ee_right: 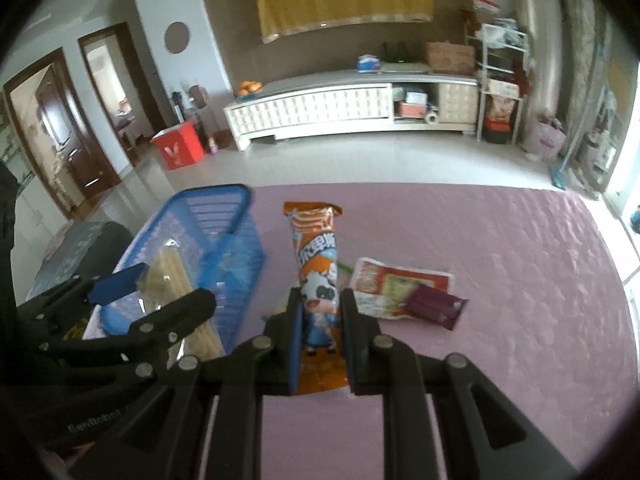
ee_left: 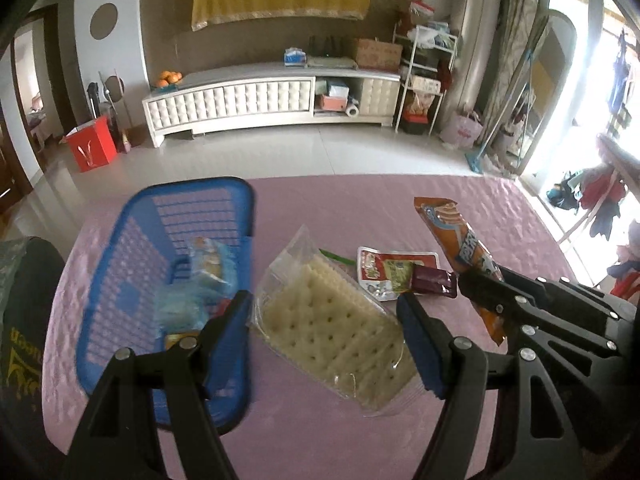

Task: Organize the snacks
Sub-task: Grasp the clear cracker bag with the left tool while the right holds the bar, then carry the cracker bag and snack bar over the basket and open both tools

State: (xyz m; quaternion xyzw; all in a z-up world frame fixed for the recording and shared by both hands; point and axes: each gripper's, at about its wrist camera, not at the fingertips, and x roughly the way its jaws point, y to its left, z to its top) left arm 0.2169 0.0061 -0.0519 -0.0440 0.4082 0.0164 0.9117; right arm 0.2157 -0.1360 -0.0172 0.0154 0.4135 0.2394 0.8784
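While cracker pack (ee_left: 334,330) fills left gripper (ee_left: 326,320) (basket (ee_left: 120,280) beside).

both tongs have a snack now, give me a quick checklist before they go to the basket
1. Left tongs hold the cracker pack: ok.
2. Right tongs are shut on the orange cow-print pack: ok.
3. Blue basket in reach, room inside: ok.
4. Both packs lifted clear of the pink tablecloth: cannot tell.
5. Red pouch and purple bar left on the cloth, out of the path: ok.
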